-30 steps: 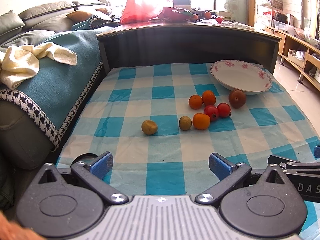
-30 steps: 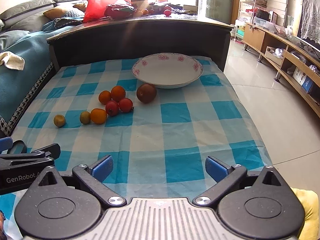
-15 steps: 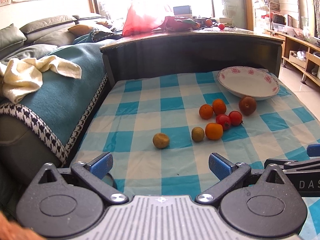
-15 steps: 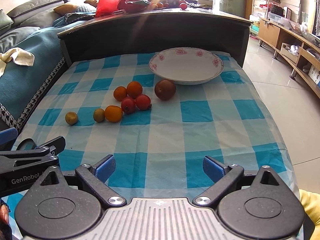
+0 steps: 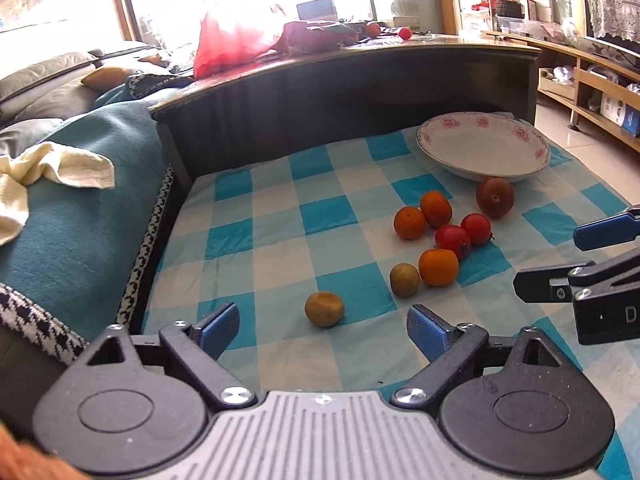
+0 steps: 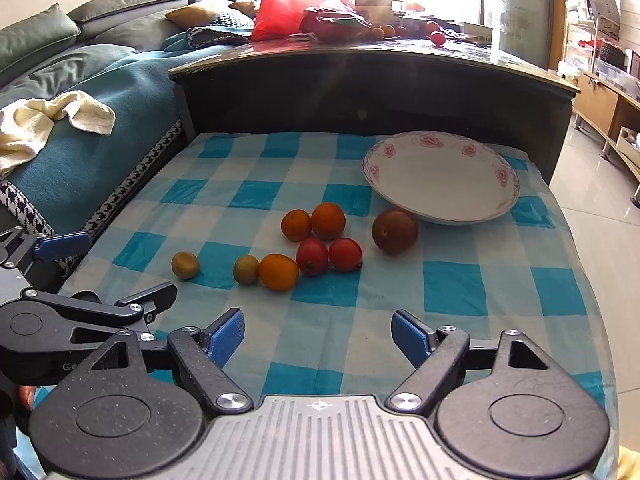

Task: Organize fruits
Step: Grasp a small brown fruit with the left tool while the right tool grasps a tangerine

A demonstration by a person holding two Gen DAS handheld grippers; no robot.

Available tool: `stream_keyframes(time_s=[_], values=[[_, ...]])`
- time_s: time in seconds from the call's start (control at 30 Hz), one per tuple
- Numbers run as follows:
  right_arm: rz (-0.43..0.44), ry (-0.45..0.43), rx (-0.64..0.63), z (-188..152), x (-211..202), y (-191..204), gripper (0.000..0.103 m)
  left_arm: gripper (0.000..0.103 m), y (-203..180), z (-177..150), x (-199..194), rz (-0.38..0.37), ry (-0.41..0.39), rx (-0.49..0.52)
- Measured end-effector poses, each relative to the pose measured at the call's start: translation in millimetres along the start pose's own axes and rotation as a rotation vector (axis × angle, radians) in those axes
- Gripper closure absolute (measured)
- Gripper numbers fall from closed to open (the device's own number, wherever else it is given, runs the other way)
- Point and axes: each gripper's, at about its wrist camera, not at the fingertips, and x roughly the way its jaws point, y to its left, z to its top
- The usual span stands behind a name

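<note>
Both tools' jaws are closing, apart with nothing between: left tool (image 5: 323,330) near the yellow-brown round fruit (image 5: 324,308), right tool (image 6: 319,334) short of the orange, red and brown fruits (image 6: 327,221) clustered on the blue-checked worktop (image 6: 448,292) beside the white floral bowl (image 6: 440,176)

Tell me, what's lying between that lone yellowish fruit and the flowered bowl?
Between the yellowish fruit and the bowl lies the whole fruit cluster, clearest in the right wrist view.
</note>
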Motion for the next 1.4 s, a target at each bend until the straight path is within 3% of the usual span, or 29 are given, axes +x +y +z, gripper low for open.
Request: stream_keyframes(time_s=[0.1,0.23,0.4,0.5,1.07,1.23,1.4], values=[[0.032,0.016,0.021,6,11,-4,0.039,0.007,2,3,13,-0.021,0.009,0.029],[0.063,0.029,0.014,7,23,-2,0.042,0.027,8,5,33,-0.081,0.039,0.072],[0.085,0.044,0.007,6,38,-2,0.053,0.038,15,2,51,-0.119,0.061,0.067],[0.11,0.044,0.004,8,46,-1,0.063,0.04,17,0,56,-0.145,0.071,0.059],[0.143,0.019,-0.014,14,82,13,0.067,0.053,22,-2,63,-0.199,0.051,0.031],[0.132,0.022,-0.026,12,83,15,0.076,0.065,23,-1,62,-0.228,0.061,0.024],[0.144,0.029,-0.015,14,81,17,0.077,0.065,25,-2,61,-0.245,0.069,0.021]])
